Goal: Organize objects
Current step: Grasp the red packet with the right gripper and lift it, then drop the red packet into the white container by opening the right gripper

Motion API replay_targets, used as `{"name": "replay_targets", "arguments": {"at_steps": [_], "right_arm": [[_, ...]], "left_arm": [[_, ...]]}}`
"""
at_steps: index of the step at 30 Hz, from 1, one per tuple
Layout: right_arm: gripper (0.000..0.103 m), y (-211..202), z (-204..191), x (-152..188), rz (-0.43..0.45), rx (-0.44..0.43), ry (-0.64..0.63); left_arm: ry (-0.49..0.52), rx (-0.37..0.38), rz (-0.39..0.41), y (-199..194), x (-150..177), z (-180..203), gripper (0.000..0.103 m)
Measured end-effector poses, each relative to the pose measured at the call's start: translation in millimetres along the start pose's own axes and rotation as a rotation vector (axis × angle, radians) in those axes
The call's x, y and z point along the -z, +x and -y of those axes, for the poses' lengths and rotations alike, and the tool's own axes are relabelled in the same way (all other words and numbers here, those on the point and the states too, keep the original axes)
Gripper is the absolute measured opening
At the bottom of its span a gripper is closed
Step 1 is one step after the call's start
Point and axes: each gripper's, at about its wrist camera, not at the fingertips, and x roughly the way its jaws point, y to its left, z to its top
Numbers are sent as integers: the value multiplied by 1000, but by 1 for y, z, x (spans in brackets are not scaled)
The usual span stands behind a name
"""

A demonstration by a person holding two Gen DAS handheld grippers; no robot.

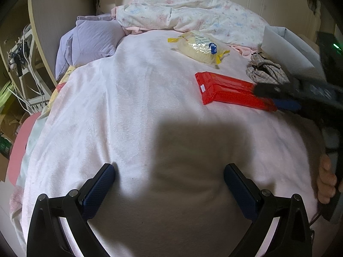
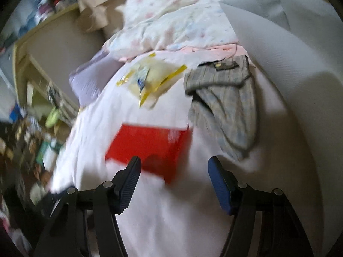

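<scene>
My left hand-held gripper (image 1: 169, 184) hangs over the pale pink blanket (image 1: 133, 107) on the bed, its blue-padded jaws spread wide with nothing between them, only its own shadow on the cloth below.

My right hand-held gripper (image 2: 174, 178) has its jaws parted too, and the pads press on nothing. The red packet (image 2: 150, 147) lies flat on the blanket just ahead of them, its near corner reaching into the gap between the fingertips. In the left wrist view, that gripper comes in from the right edge, its tips blurred right at the packet's right end; I cannot tell whether they touch it. A hand (image 1: 327, 180) grips its handle low at the right edge.

Taking the red packet as my mark: the yellow snack bag (image 1: 200, 46) lies beyond it, apart, towards the floral duvet (image 1: 182, 8) bunched at the far end of the bed. The crumpled checked cloth (image 2: 227, 109) sits just right of the packet, near a white cushion (image 2: 289, 64). A lilac pillow (image 1: 90, 42) lies well off to the packet's left.
</scene>
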Motion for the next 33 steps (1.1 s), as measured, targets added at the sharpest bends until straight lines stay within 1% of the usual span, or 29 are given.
{"name": "replay_targets", "arguments": {"at_steps": [1,4,5,6,7,8,9,10,11,13,15,16,19,22,24,28,30,33], "right_arm": [[66,4,-4,-3,5,12,1],[65,8,-12,-2,1,11,-32],[59,8,-16,1,3,9,-57],[46,7,-16,4,6,-9,-66],[42,6,-14,8,9,-33,-50],[32,3,-8,10,15,-51,-21],[19,-2,-2,13,20,-74,20],[14,-7,8,15,20,-99,82],[12,-11,13,17,22,-104,106],[11,-26,15,18,66,-84,88],[10,-42,10,16,109,-70,37],[10,-47,8,13,124,-73,27],[9,-75,-9,4,189,-97,-35],[6,-103,-29,-7,247,-96,-125],[4,-117,-38,-14,275,-91,-154],[4,-157,-38,-28,362,-96,-155],[4,-177,-32,-35,404,-98,-140],[4,-203,-23,-42,470,-57,-131]], "left_arm": [[1,2,-1,0,0,0,103],[13,25,-1,0,-2,-1,103],[15,30,-1,0,-3,-1,103],[14,31,1,0,-3,-1,103],[17,27,3,-1,-2,0,102],[25,19,8,-2,-2,2,99],[32,14,14,-3,-2,3,97],[48,8,28,-6,-3,6,90],[61,0,38,-9,-3,8,82],[100,-29,74,-15,-6,15,75],[132,-44,108,-22,-9,22,75],[156,-31,129,-28,-11,29,75],[163,41,148,-43,-24,41,75],[172,102,175,-59,-39,56,75],[191,138,203,-72,-54,69,75],[226,198,235,-90,-89,93,75],[229,242,232,-96,-108,104,75],[212,275,234,-103,-123,117,75]]}}
